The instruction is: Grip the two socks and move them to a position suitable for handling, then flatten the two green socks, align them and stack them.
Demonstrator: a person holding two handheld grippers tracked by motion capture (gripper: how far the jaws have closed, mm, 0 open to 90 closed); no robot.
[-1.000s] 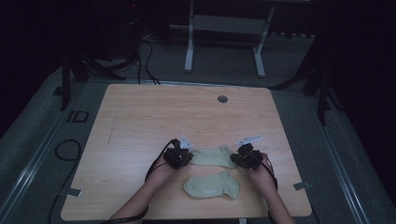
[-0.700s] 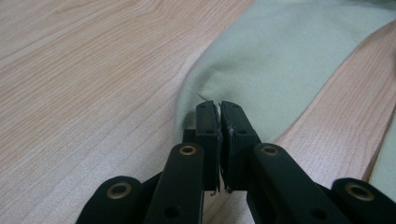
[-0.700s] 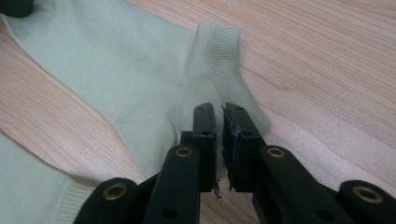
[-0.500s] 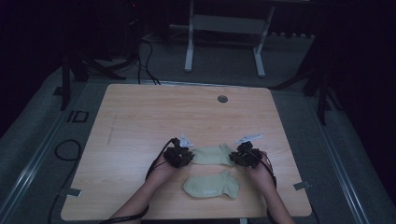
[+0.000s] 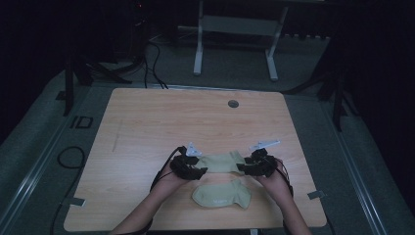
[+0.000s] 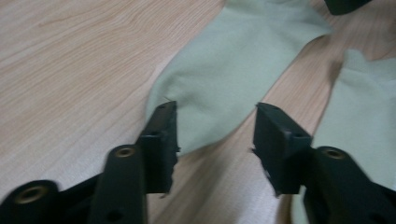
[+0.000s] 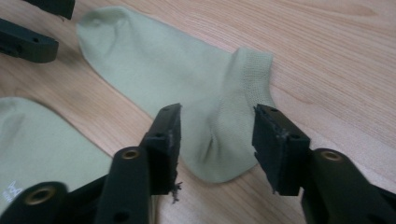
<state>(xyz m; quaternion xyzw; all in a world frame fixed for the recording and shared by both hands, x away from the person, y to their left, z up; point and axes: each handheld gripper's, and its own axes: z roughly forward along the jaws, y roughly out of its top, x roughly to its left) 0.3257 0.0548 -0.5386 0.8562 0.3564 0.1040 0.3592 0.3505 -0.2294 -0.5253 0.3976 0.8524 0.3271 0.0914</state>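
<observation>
Both sets of jaws have just been opening, half-spread and empty over the far sock (image 5: 221, 162), the left gripper (image 5: 192, 170) at its toe, the right gripper (image 5: 250, 167) at its cuff, best pinched at the ends since it looks light and limp.

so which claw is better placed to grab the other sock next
Left, probably. The left claw, jaws just opened off the far sock, sits nearer the near sock toe; the right claw is at the far sock's cuff.
</observation>
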